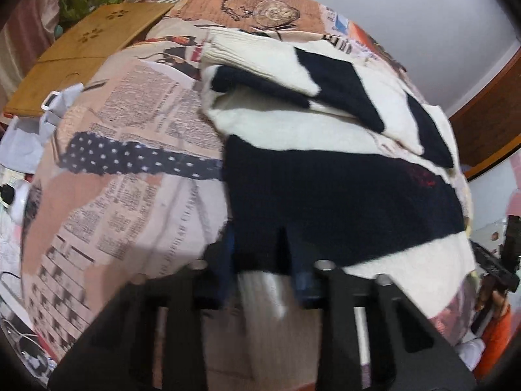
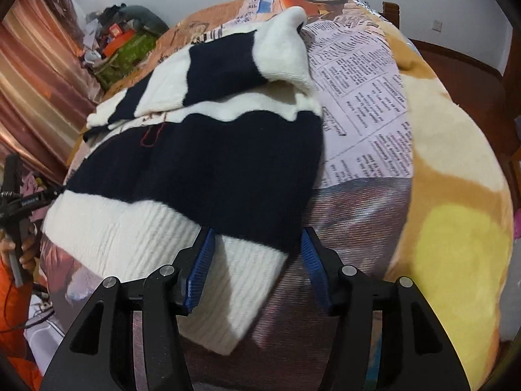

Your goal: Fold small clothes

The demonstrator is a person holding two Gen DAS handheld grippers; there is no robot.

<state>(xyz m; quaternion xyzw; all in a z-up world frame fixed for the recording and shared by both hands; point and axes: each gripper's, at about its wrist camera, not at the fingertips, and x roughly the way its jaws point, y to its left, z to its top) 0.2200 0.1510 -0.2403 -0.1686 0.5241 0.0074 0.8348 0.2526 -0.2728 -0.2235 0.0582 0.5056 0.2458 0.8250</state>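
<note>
- Where the sweater [image 2: 195, 163] lay, I logged it flat on the newspaper-print bedspread [image 1: 130, 150], navy and cream bands across the body, one sleeve folded over its upper part.
- Ribbed cream hem [image 2: 136, 228] ran along the near edge; a small red outline mark sat on the wide navy band.
- My left gripper [image 1: 263, 257] was at the hem's left end: the navy band draped over both fingertips and the ribbed cream fabric hung between the close-set jaws. I recorded it as clenched on the sweater, though the view was blurred.
- My right gripper [image 2: 257, 254] stood released, its blue pads [image 2: 202, 267] apart, the hem's right corner lying between them and no pad pressing on it.
- From the right wrist view, the other gripper's black frame showed at the far left, held by a hand with an orange sleeve [image 2: 13, 293].
- Yellow-and-tan plush blanket [image 2: 456, 228] lay beside the bedspread on the right.
- Wooden board [image 1: 81, 58] with paw-print cutouts rested beyond the bedspread's far left corner.
- Striped curtain [image 2: 29, 81] and a clutter pile with green fabric [image 2: 130, 45] stood against the wall.
</note>
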